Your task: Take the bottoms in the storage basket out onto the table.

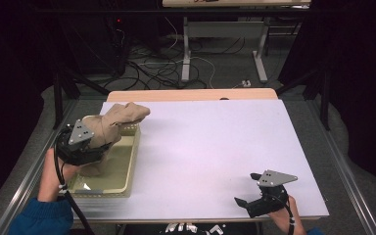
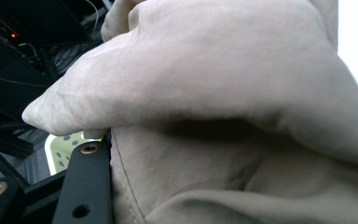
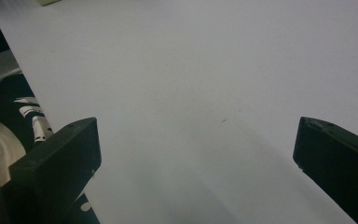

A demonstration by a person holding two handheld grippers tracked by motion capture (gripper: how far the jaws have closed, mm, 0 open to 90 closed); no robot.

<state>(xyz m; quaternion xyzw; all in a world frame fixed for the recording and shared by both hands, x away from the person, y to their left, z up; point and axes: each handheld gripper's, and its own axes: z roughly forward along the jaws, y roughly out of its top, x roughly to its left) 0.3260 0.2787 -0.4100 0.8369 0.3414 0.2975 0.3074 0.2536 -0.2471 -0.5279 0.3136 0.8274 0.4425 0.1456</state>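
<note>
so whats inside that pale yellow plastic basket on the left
A crumpled beige cloth, rising above the pale yellow plastic basket rim, with the left hand-held gripper on it. Whatever lies beneath the cloth is covered.

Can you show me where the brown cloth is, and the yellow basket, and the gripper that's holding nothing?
Crumpled tan cloth (image 1: 122, 116): high view, its raised upper fold.
Pale yellow plastic basket (image 1: 133, 155): high view, its right wall.
Right hand-held gripper (image 1: 247, 188): high view, midway between its open fingertips.

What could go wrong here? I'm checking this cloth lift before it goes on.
1. The beige cloth still trails into the pale yellow basket; lifting may drag or tip it near the table's left edge.
2. The left hand-held gripper grips a bunched fold, which might slip.
3. The right hand-held gripper sits open, far away.
</note>
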